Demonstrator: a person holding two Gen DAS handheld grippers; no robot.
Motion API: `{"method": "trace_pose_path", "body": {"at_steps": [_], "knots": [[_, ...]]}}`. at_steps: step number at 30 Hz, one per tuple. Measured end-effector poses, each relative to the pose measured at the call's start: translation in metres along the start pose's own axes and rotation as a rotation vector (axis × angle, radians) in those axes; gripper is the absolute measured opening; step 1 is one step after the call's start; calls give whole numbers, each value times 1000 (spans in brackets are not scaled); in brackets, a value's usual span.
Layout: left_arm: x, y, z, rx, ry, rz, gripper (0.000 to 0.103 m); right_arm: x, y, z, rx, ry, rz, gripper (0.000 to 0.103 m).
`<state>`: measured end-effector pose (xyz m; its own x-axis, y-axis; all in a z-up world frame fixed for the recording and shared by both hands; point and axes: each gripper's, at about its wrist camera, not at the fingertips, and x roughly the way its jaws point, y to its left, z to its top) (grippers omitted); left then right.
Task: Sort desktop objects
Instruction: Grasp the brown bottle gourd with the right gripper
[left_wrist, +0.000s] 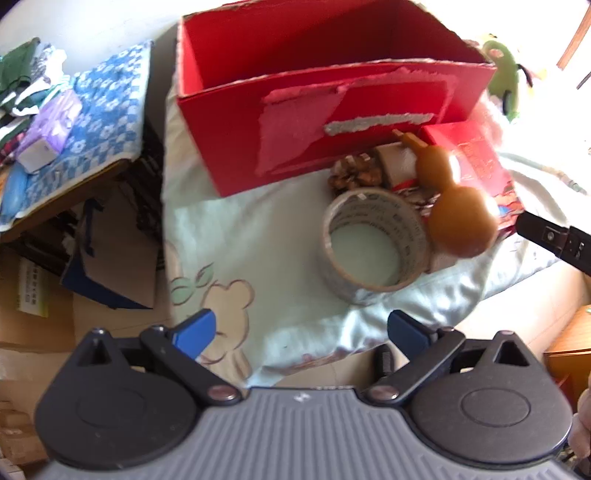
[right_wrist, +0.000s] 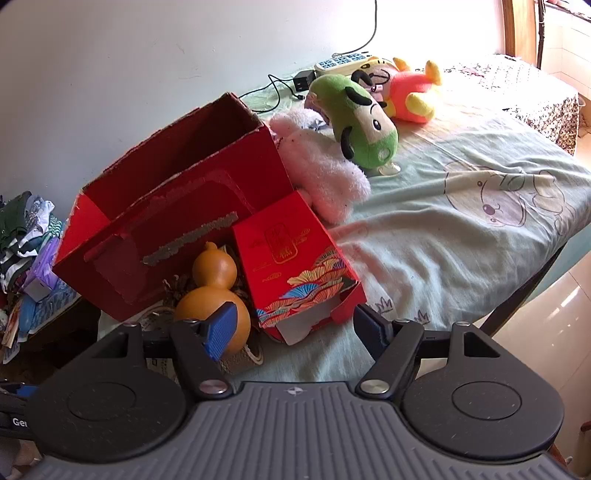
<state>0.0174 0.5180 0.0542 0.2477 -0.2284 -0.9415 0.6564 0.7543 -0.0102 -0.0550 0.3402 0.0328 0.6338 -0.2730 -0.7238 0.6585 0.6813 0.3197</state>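
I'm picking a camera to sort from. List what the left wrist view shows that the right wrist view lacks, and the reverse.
Left wrist only: the tape roll's open centre, a blue checked cloth, the open left gripper.

Right wrist only: a pink plush, a red and yellow plush, a power strip, the open right gripper.

Both: the big red box, the gourd, the small red box, the green plush.

Sunlight floods my view from a window (right_wrist: 561, 22) at right, washing out the pale wall (right_wrist: 147, 55) behind the bed (right_wrist: 461, 236). Glossy floor tiles (right_wrist: 554, 314) gleam beside it, while cardboard boxes (left_wrist: 33, 332) crowd the floor at left.
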Motion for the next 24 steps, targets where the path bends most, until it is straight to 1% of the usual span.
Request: {"method": "trace_pose_path", "body": {"at_steps": [2,4,7,9,10,11,13,15,18,21,24], "knots": [[-1,-4,2,6,-25,-46,98,-2,0,7,-27,-14,32,73],[-9,-14,6,5,-61,-81,97,1,1,18,-43,-7,81,72],[-22,-24,7,12,-107,-148,97,14,0,36,-52,40,179,67],[-24,-28,12,-9,-124,-182,97,23,3,46,-88,79,231,66],[-24,-30,14,-21,-123,-205,95,27,3,50,-98,98,255,65],[-22,-33,17,-38,-121,-227,91,31,2,54,-105,118,286,63],[-17,-38,18,-56,-110,-260,85,40,3,61,-127,167,340,55],[-11,-46,17,-64,-96,-255,84,49,2,65,-146,225,383,52],[-2,-59,19,-80,-88,-235,77,62,1,70,-171,303,427,48],[0,-68,19,-100,-100,-241,72,70,0,74,-212,354,457,48],[4,-76,24,-124,-124,-207,69,76,1,77,-255,398,488,48]]}}
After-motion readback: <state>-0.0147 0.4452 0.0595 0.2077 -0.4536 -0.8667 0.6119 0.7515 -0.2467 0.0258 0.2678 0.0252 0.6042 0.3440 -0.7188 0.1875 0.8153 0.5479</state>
